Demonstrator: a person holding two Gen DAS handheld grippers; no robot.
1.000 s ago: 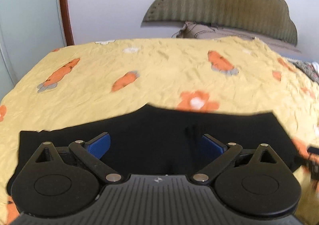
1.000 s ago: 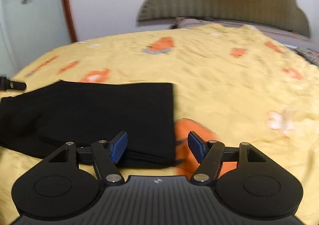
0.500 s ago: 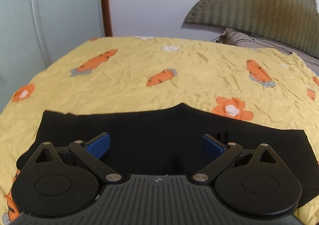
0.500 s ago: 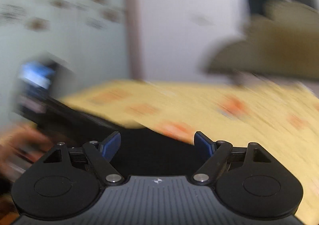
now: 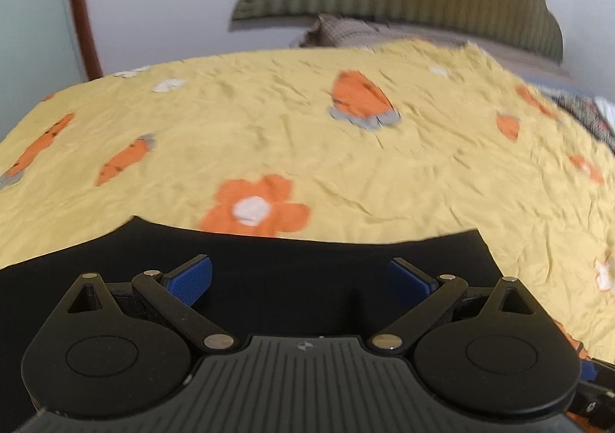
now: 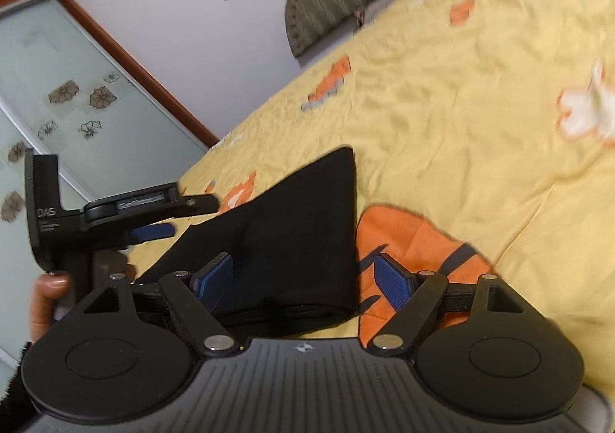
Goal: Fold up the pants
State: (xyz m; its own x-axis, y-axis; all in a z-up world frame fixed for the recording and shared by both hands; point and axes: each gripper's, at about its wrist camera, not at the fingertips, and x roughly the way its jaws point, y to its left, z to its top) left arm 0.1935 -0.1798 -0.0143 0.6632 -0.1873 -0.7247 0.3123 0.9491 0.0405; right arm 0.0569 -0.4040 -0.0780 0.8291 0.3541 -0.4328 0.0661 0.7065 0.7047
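Pants [image 6: 292, 241] lie folded on the yellow sheet [image 6: 442, 118]. Both grippers — left gripper [image 5: 300, 275], right gripper [image 6: 303, 275] — gape wide, holding nothing; a careless grab could bunch the sheet too.

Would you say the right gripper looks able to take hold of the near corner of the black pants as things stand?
Probably yes: the right gripper is open, the folded black pants lie flat on the yellow bedspread with the corner between its fingers, and nothing blocks it.

Matt black cloth pants [image 5: 307, 264] lie on a crinkled yellow cotton-like bedsheet [image 5: 384, 183].
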